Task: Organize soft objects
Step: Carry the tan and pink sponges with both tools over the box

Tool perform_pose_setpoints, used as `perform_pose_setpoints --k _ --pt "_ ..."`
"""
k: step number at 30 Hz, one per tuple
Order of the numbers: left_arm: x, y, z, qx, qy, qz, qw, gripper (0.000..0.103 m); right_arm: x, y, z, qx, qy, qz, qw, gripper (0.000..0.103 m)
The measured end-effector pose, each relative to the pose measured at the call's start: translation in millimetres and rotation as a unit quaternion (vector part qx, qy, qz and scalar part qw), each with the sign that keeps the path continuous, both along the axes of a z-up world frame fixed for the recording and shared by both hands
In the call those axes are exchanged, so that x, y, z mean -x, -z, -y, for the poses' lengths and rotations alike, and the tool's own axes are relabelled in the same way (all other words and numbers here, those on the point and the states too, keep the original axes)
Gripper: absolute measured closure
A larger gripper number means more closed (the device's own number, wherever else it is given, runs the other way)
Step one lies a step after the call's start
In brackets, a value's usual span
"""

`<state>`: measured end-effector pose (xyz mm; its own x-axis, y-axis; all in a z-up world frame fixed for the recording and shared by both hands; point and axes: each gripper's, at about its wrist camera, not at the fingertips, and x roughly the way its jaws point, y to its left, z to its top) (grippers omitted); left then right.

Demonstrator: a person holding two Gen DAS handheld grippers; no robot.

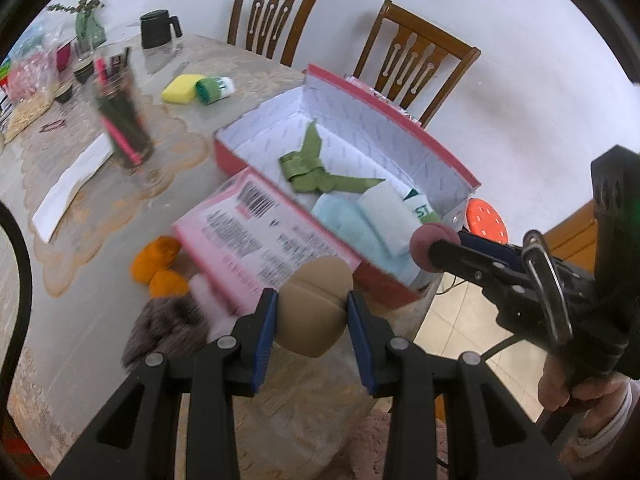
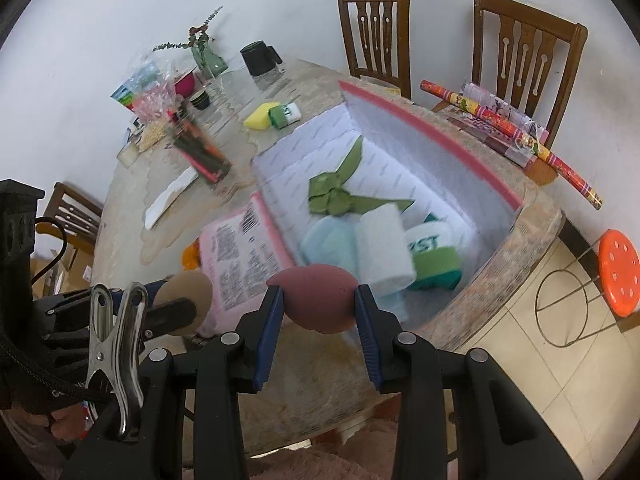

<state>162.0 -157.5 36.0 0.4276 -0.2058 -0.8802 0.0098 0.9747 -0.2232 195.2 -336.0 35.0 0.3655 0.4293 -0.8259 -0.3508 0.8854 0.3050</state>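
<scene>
Soft sponges are sitting pinched in both grippers, held above the near edge of the worktop (image 1: 100, 240). The left gripper (image 1: 313, 312) is squeezing a tan makeup sponge (image 1: 310, 308) between its blue pads, and the sponge is bulging out above and below them. The right gripper (image 2: 319, 304) is clamping a dusty-pink egg-shaped sponge (image 2: 316, 300) the same way. Both are hanging just in front of the open pink box (image 2: 436, 140), whose flap with a printed label (image 1: 256, 220) is leaning out toward the grippers. Inside the box a folded green cloth (image 2: 332, 194) is lying on white paper, with a pale blue towel (image 2: 324, 240), a white rolled cloth (image 2: 384, 248) and a green-and-white sock (image 2: 432, 256) packed at the near end. Orange items (image 1: 160, 268) and a grey fuzzy piece (image 1: 168, 328) are lying on the worktop beside the flap. Farther back a yellow sponge (image 1: 182, 88) is touching a rolled green-and-white sock (image 1: 214, 88).
</scene>
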Motion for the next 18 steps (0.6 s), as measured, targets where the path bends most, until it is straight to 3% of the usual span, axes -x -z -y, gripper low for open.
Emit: perform_pose_setpoints --k 18 --pt "-89 29 38 -0.015 -0.023 -0.004 0.9996 0.066 -84 26 32 -0.015 -0.001 -0.020 1.000 0.066"
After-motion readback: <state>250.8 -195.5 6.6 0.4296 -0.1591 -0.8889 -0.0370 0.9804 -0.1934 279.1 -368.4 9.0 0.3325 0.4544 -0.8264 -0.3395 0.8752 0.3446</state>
